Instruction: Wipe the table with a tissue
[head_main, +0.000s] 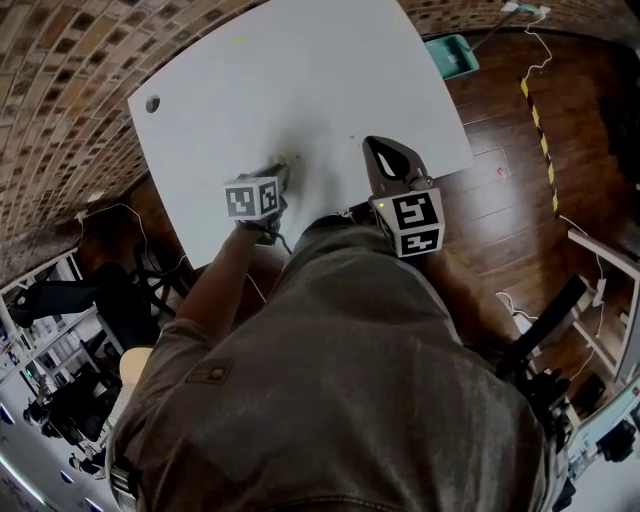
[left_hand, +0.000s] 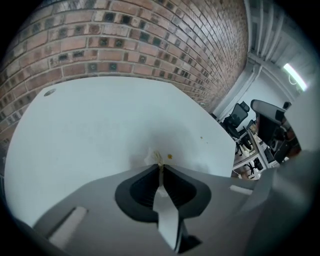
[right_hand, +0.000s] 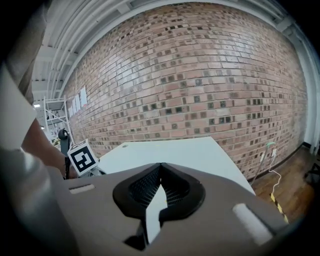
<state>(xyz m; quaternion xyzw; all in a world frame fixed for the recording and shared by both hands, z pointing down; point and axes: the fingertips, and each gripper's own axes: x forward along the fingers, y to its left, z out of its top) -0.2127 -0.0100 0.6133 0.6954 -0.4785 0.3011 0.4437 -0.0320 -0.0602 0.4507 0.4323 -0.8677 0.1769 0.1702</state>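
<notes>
Tissue (left_hand: 154, 158) is a small wad pinched in the tips of my left gripper (left_hand: 160, 167), down on the white table (left_hand: 100, 115). To wipe well, I'd press it flat and sweep across the yellowish spot (left_hand: 170, 156) just beside it. My right gripper (right_hand: 159, 181) is pressed together on nothing, above the table's near edge. Count: one tissue, one table, one spot, two grippers.

Table (head_main: 300, 90) was plain white, tissue (left_hand: 152, 158) white too, with a small yellow-brown spot (left_hand: 170, 156) on the table. Wall (right_hand: 200, 75) was red-brown brick, floor (head_main: 500, 210) dark brown wood with yellow-black striped tape (head_main: 541, 130).
</notes>
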